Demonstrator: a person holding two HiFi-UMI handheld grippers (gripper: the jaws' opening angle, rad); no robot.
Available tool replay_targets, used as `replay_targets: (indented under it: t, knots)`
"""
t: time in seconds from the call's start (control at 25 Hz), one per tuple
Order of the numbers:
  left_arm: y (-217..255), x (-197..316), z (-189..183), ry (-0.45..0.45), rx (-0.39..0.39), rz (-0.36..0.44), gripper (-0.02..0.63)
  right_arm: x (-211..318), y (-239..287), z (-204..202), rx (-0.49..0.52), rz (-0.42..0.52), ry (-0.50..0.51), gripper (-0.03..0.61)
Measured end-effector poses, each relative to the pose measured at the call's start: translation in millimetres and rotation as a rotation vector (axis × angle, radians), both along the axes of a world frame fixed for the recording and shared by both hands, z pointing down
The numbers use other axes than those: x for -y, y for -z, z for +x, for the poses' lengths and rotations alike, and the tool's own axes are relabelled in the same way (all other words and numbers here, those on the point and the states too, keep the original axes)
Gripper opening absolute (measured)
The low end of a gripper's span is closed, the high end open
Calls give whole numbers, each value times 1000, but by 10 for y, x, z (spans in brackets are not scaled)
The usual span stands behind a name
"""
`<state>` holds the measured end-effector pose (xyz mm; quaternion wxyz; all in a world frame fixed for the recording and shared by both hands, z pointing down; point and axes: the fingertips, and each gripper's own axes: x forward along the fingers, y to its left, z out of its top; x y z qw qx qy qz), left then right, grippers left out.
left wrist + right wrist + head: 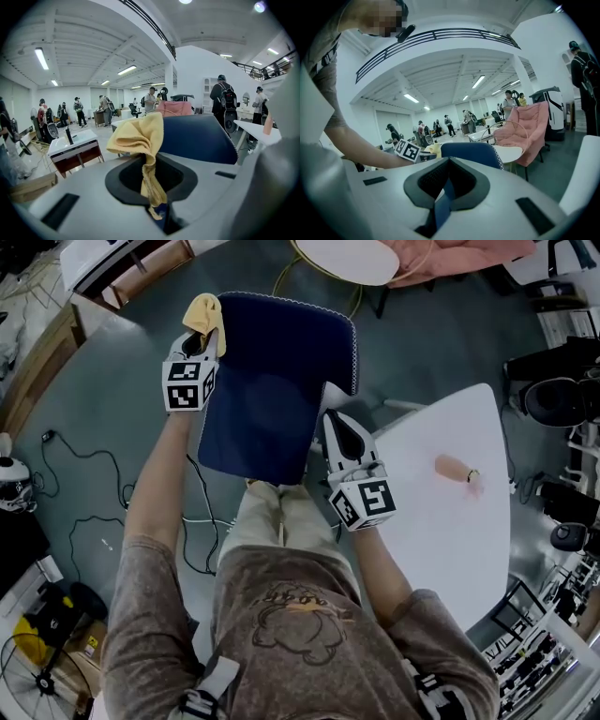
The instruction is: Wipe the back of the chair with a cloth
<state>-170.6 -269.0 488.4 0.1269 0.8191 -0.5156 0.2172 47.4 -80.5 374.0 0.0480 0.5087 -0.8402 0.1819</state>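
The chair's dark blue back (pixel 272 381) fills the middle of the head view, seen from above. My left gripper (pixel 199 338) is at its top left corner, shut on a yellow cloth (pixel 203 313) that bunches above the jaws. In the left gripper view the cloth (pixel 140 136) hangs down between the jaws of that gripper (pixel 157 206), with the chair back (pixel 197 136) just behind. My right gripper (pixel 330 418) is at the back's right edge. In its own view, the right gripper (pixel 443 206) is shut on a strip of the blue chair back (pixel 471 153).
A white table (pixel 450 521) stands at the right with a small pink object (pixel 457 469) on it. A round white table (pixel 347 259) and a pink draped chair (pixel 525 126) are beyond. Cables (pixel 75 484) trail on the floor at left. People stand in the far room (pixel 79 112).
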Motion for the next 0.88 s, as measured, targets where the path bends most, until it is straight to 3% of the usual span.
replay_targets:
  t: [0.44,0.88]
  knots:
    - [-40,87,302,-32,-32,-22,51,14,-22,43,3,-9,-13,23]
    - [56,-70,1174,-191,-80,-20,51,13,-11,131,2,-7,-29,23]
